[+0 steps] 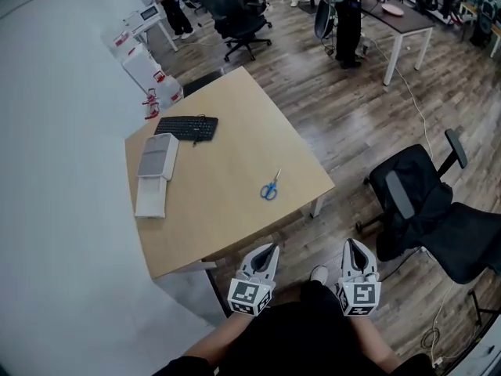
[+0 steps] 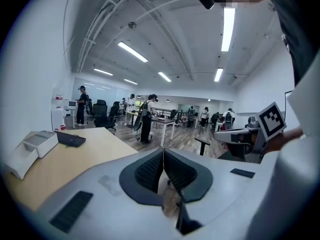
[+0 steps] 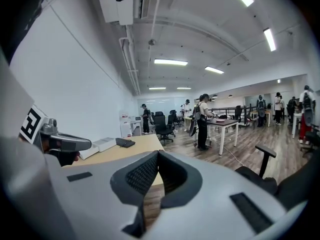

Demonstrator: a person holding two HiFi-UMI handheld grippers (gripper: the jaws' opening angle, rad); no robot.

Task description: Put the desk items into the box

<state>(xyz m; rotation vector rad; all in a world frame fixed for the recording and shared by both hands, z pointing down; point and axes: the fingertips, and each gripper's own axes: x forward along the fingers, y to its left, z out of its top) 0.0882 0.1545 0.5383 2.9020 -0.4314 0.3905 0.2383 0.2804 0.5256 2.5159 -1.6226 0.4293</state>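
Note:
On the wooden desk point(image 1: 227, 171) lie blue-handled scissors point(image 1: 270, 186) near the front right, a black keyboard point(image 1: 186, 127) at the far left, and a white box point(image 1: 157, 157) with its lid point(image 1: 151, 197) folded out toward me. Both grippers hang close to my body, short of the desk's near corner. My left gripper point(image 1: 271, 247) is shut with nothing in it, and my right gripper point(image 1: 350, 242) is the same. The left gripper view shows its jaws point(image 2: 163, 151) pressed together, with the box point(image 2: 37, 141) and keyboard point(image 2: 70, 139) far off. The right gripper point(image 3: 157, 153) points past the desk edge.
A black office chair point(image 1: 423, 202) stands right of the desk, close to my right gripper. A white wall runs along the left. Red-and-white bins point(image 1: 149, 73) sit behind the desk. Further back are more chairs, a white table point(image 1: 399, 22) and several people.

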